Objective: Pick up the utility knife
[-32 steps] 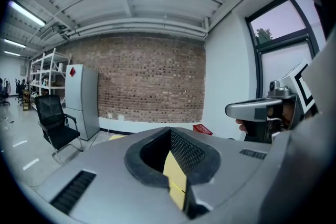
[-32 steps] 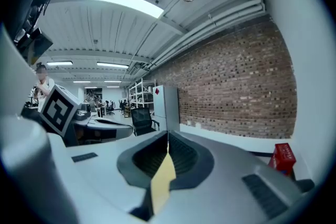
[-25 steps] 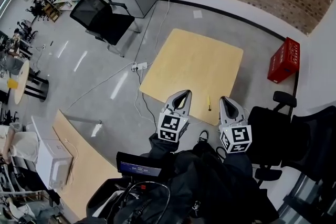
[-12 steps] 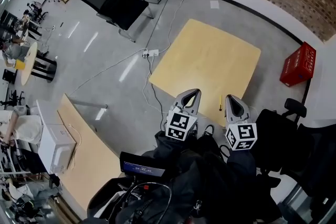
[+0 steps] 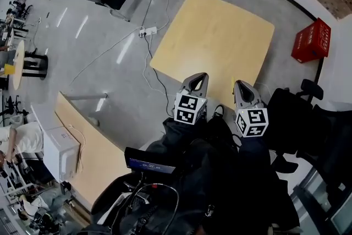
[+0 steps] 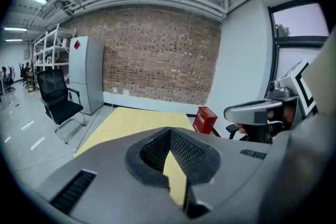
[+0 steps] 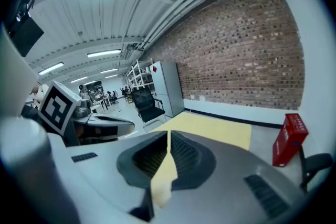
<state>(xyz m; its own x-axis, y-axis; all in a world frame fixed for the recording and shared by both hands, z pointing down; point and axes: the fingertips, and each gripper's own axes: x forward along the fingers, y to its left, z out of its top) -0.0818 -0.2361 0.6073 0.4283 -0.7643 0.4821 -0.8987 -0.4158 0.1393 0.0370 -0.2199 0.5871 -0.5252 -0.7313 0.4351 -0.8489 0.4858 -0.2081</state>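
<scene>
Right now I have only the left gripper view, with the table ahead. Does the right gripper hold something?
Observer: No. The right gripper view shows the right gripper with jaws together and nothing between them.
Operator: Where is its tip?
Observer: In the head view, over the table's near edge, beside the left gripper.
Operator: Is something on the floor?
Observer: A white power strip with cables lies left of the table.

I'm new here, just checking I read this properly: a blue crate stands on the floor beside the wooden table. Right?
Not quite: the crate is red, not blue, as the head view shows. It does stand on the floor beside the wooden table.
</scene>
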